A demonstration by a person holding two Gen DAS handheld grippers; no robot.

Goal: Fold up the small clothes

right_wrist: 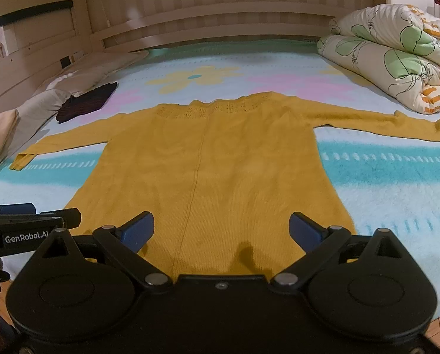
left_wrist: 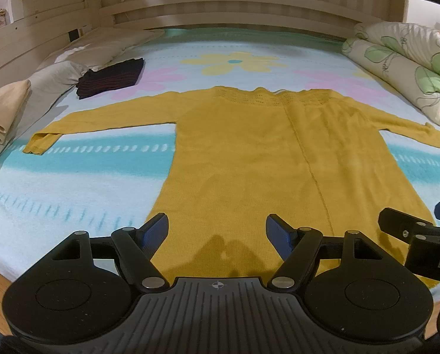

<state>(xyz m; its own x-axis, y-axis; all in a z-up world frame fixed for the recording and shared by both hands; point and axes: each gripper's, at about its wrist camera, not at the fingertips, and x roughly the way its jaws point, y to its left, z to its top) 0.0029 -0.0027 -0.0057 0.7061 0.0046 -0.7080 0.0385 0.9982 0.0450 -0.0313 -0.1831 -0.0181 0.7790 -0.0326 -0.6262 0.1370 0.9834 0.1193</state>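
- My left gripper (left_wrist: 217, 231) hangs wide open and empty over the yellow sweater's (left_wrist: 249, 159) hem.
- My right gripper (right_wrist: 221, 231) likewise, empty.
- Sweater lies spread flat on the bed (left_wrist: 72, 183).

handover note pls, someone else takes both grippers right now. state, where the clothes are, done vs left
Left gripper: open, nothing between the jaws, above the hem of the yellow sweater.
Right gripper: open, empty, also above the hem, beside the left one.
Sweater: spread flat on the bed blanket, both sleeves stretched out to the sides, neckline toward the headboard.
Done: a dark garment already lies folded at the far left, by the pillows.
Left: the whole sweater fold. No fold started; probably sleeves in first, then hem up toward the neckline.
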